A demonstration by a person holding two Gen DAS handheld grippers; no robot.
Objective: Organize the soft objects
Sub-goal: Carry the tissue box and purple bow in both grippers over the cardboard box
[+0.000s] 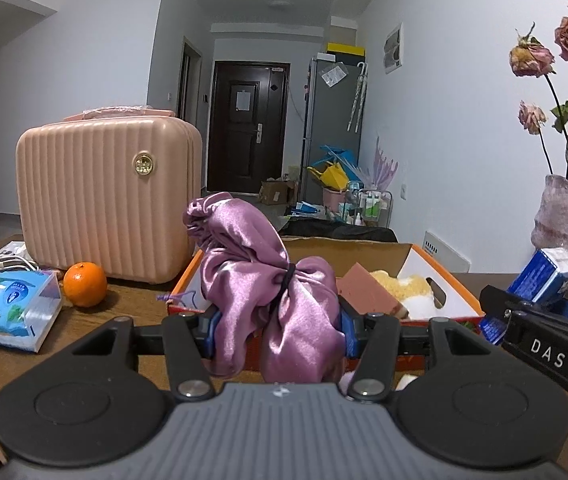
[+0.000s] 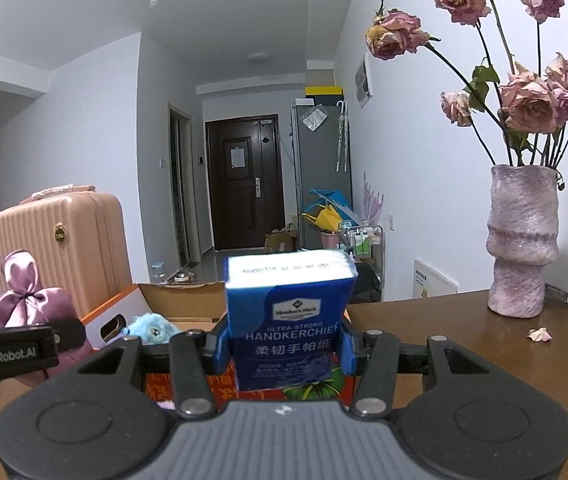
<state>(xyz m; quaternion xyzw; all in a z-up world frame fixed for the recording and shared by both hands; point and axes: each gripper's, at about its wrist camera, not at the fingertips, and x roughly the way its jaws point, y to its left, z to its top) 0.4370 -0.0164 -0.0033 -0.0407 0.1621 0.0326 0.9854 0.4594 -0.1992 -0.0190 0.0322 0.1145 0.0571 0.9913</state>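
My left tool (image 1: 278,332) clamps the purple satin pouch (image 1: 268,280) before the cardboard box (image 1: 444,276). My right tool (image 2: 284,350) grips the handkerchief pack (image 2: 288,312) above that box.

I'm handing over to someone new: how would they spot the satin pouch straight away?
Find the big ribbed pink suitcase on the wooden table; just right of it sits an open cardboard box with an orange rim. In front of that box, the left hand-held gripper clamps the satin pouch. Nothing else nearby is shiny mauve fabric cinched by a black band.
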